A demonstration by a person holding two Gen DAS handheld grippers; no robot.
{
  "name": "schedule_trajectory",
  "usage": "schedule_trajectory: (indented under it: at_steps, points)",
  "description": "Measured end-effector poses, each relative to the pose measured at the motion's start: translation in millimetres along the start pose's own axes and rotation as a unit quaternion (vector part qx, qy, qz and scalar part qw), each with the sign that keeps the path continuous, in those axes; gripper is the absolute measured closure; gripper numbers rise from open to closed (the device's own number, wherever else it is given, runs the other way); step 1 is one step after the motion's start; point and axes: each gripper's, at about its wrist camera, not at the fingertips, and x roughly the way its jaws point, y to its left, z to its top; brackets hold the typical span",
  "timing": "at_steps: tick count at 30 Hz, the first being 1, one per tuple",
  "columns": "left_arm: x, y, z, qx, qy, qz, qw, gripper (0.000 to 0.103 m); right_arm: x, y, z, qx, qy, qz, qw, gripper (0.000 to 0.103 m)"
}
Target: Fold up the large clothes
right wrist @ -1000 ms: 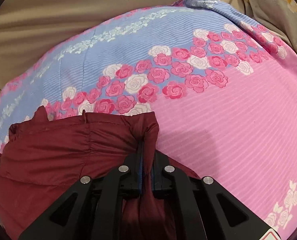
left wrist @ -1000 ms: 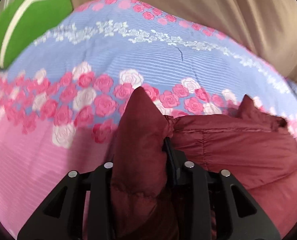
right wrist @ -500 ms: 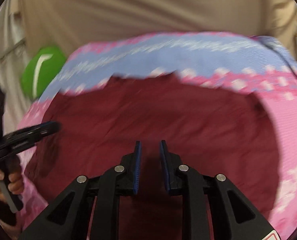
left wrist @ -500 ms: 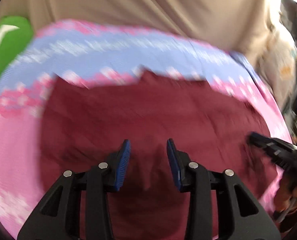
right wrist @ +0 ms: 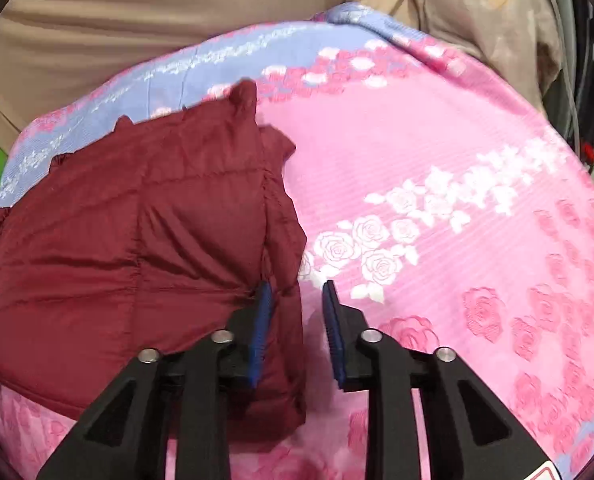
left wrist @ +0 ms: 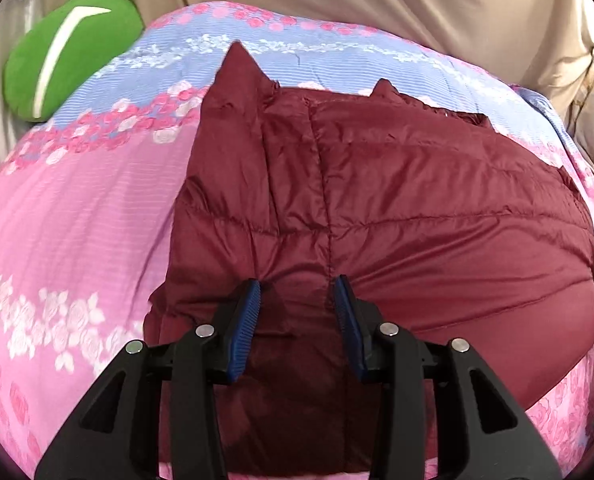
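Both grippers hover over the jacket (left wrist: 397, 200), which lies folded and flat on the bed (left wrist: 77, 220) near a green pillow (left wrist: 65, 68). The left gripper (left wrist: 297, 304) has its jaws spread and empty above the jacket's middle. The right gripper (right wrist: 297, 300) is opening its jaws over the jacket's right edge, gripping nothing.

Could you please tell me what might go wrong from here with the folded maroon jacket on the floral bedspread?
1. The puffy maroon jacket looks springy; with both grippers released, the fold may loosen.
2. The right gripper, its jaws opening, straddles the jacket's edge; withdrawing could snag a loose flap.
3. The left gripper hangs open just above the jacket, so a careless move might drag the slick fabric across the bedspread.
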Motion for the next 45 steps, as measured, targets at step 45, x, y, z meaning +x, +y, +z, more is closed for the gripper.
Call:
schedule_trajectory:
  at_steps: [45]
  points:
    - [36.2,-5.0,67.8,0.000,-0.019,-0.017,0.9997,0.044,36.7,82.7,79.6,-0.039,-0.005,0.077,0.996,0.083]
